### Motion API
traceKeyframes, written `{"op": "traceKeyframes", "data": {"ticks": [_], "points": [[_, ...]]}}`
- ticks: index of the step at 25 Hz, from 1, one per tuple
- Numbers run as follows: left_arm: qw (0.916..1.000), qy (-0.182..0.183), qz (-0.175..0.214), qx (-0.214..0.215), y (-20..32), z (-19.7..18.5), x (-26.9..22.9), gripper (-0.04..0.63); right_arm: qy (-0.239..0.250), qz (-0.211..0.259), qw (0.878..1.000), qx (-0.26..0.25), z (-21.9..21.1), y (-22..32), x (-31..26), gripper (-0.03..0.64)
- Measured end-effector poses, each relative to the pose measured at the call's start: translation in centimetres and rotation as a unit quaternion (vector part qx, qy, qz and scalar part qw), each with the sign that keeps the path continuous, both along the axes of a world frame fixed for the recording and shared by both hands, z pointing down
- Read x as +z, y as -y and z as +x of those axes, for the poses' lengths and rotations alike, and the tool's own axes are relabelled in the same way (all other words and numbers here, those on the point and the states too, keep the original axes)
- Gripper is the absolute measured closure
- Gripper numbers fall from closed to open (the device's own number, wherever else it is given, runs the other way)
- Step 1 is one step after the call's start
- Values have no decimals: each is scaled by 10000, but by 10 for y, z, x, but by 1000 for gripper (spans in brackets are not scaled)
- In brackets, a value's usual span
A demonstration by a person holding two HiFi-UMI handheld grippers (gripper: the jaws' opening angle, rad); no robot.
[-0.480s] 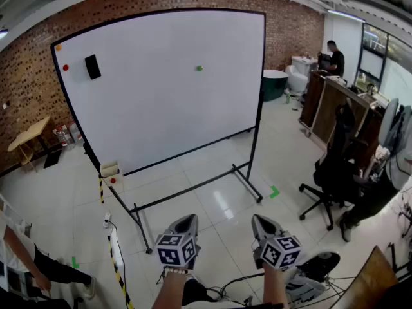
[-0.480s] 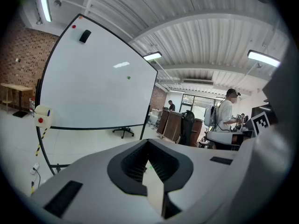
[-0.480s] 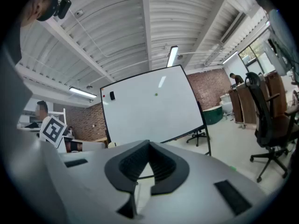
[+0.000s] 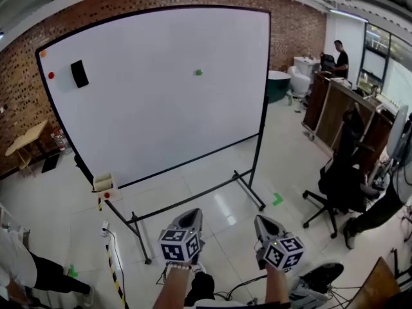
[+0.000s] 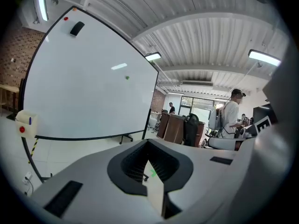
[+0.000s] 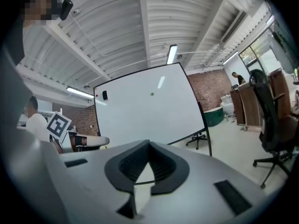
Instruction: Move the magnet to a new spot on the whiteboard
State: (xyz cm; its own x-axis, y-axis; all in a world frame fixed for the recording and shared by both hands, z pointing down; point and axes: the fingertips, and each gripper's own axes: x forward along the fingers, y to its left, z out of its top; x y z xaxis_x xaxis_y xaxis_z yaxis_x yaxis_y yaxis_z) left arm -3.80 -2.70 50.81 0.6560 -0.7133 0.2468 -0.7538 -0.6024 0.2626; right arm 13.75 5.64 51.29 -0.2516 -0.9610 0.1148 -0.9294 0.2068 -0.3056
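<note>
A small green magnet [image 4: 199, 72] sticks on the upper middle of the big whiteboard [image 4: 161, 108]; it also shows as the green magnet [image 5: 127, 78] in the left gripper view and the green magnet [image 6: 152, 94] in the right gripper view. Near the board's top left are a black eraser [image 4: 79, 73], a red magnet [image 4: 51, 75] and an orange magnet [image 4: 43, 53]. My left gripper [image 4: 191, 215] and right gripper [image 4: 262, 221] are low in the head view, side by side, well short of the board. Both are shut and hold nothing.
The board stands on a wheeled frame [image 4: 248, 188] with a small box [image 4: 103, 183] at its lower left corner. A black office chair [image 4: 338, 185] and wooden counters [image 4: 341, 98] are on the right. One person [image 4: 339, 56] stands far back; another person [image 4: 22, 269] is at lower left.
The head view has come a little closer to the whiteboard, which now looks larger. Both grippers stay shut and sit slightly farther right in the frame.
</note>
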Motion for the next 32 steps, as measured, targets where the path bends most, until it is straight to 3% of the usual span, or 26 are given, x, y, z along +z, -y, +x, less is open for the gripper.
{"op": "traceKeyframes", "data": {"ticks": [7,16,22,32], "points": [[9999,-113,-42,27,131,3,-7,595,-125,-81,9999,47,3,134,-8,608],[9996,-258,27,-110,274,-28,-23,595,-852,82,9963,40,-15,308,-40,590],[9989,-288,19,-356,315,-31,-23,595,-1211,484,9914,-142,-11,398,-81,580],[9941,-386,181,-997,335,-27,-41,595,-1911,1369,9714,-341,1,523,-200,414]]}}
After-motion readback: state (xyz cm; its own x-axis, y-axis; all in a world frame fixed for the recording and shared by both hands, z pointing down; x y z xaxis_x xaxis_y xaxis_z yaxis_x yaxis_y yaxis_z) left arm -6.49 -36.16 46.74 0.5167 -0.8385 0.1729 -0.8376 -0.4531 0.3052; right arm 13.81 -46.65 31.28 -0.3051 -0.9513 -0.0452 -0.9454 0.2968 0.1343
